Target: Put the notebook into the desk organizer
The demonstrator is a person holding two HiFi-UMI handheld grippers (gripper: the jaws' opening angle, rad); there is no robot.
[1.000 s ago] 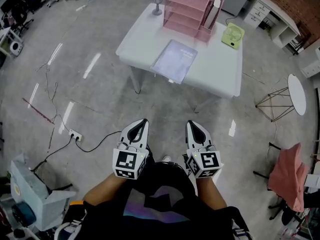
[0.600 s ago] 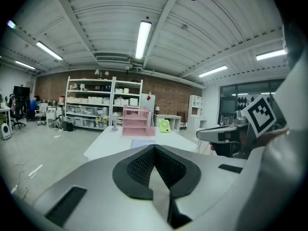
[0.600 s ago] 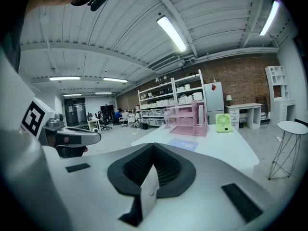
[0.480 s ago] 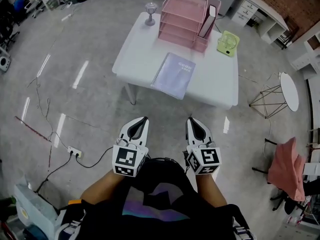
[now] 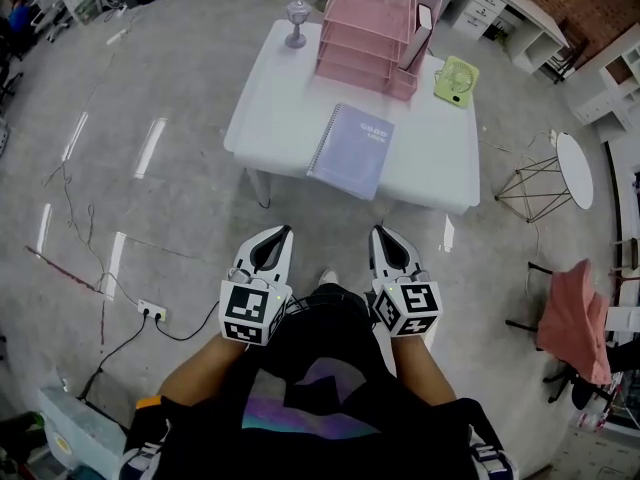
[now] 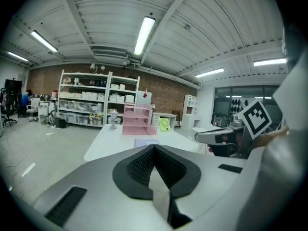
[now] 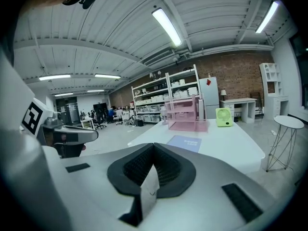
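- Holding the left gripper (image 5: 282, 232) and the right gripper (image 5: 381, 232) side by side in front of our chest, we have both pointing toward the worktop (image 5: 270, 118), well apart from it.
- Each gripper has its jaws pressed together with nothing between them. In each gripper view the black pads meet in one closed seam.
- Under the grippers we see grey floor (image 5: 180, 218), with a cable running to a socket strip (image 5: 152, 313) on our left.
- The notebook (image 5: 352, 151) lies flat and closed on the near part of the white worktop. Its spiral edge is to the left and its near end reaches the front edge.
- The pink organizer (image 5: 365, 28) stands at the far edge, beyond the notebook and apart from it.
- A green fan (image 5: 455, 78) lies just right of the organizer, and a small grey stemmed ornament (image 5: 296, 23) stands at the far left corner.
- To our right on the floor we see a round side table (image 5: 574, 168) and a chair draped with pink cloth (image 5: 572, 323).
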